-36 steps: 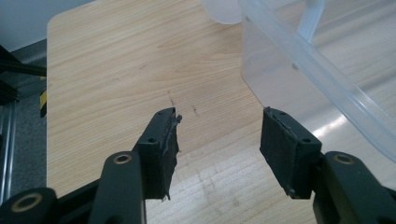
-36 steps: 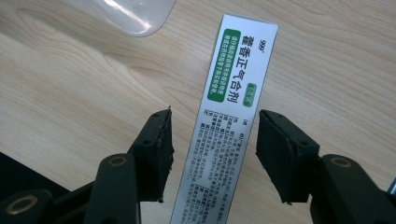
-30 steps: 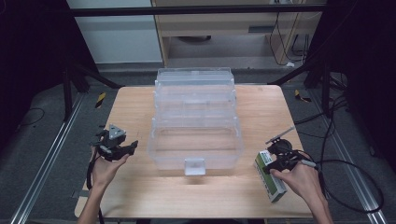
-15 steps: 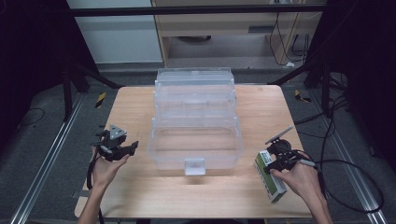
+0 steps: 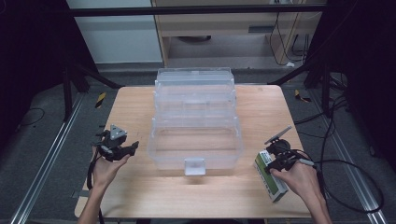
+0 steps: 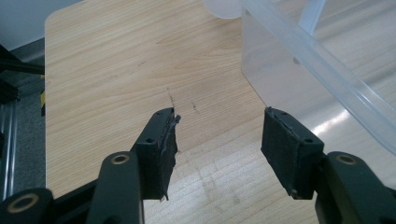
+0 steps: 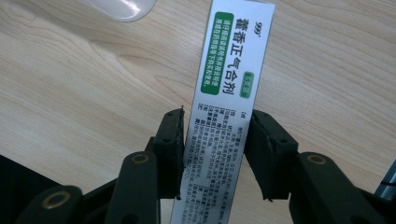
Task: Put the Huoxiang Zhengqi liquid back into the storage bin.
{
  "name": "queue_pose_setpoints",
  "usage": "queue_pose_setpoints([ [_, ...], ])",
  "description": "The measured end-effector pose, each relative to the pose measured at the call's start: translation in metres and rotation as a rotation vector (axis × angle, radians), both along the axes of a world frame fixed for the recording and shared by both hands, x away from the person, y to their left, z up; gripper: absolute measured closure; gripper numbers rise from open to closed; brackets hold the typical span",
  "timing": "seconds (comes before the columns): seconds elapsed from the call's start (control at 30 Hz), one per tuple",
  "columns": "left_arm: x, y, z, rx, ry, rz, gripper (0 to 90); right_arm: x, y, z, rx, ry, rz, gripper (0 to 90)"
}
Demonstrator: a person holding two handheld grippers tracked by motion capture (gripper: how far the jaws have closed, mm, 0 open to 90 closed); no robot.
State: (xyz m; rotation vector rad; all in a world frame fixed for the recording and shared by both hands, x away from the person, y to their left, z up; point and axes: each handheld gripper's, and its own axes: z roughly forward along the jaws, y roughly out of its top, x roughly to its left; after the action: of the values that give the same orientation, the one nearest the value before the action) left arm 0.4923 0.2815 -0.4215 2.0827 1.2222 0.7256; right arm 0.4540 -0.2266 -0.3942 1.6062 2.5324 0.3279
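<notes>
A white medicine box (image 5: 276, 187) with a green label lies flat on the wooden table (image 5: 135, 105) near its front right corner. My right gripper (image 5: 275, 162) is down over the near end of the box (image 7: 229, 70), with a jaw pressed against each long side. At the front left my left gripper (image 5: 131, 148) is open and holds nothing. It points toward the clear plastic bin (image 5: 196, 140), whose wall (image 6: 299, 60) stands just ahead and to the right of the open gripper (image 6: 217, 140).
The clear tiered bin takes up the middle of the table, with a small latch (image 5: 194, 166) on its front wall. Bare wood lies between the bin and each hand. Cables (image 5: 345, 168) trail off the right edge. Metal rails and dark floor surround the table.
</notes>
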Motion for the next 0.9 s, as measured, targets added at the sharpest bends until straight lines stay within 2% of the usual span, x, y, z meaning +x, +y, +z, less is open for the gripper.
queue_pose_setpoints([
  [0.23,0.0002,-0.0008,-0.0007,0.003,0.003,-0.003,44.2,-0.0002,-0.0013,0.0006,-0.013,-0.002,0.000,62.9],
  [0.73,0.0005,-0.0013,-0.0013,0.006,0.006,-0.004,43.9,0.0027,-0.0007,0.0016,-0.026,0.015,0.011,63.7],
  [0.9,0.0007,-0.0014,-0.0016,0.007,0.008,-0.005,43.8,0.0033,-0.0009,0.0020,-0.017,0.013,0.014,63.9],
])
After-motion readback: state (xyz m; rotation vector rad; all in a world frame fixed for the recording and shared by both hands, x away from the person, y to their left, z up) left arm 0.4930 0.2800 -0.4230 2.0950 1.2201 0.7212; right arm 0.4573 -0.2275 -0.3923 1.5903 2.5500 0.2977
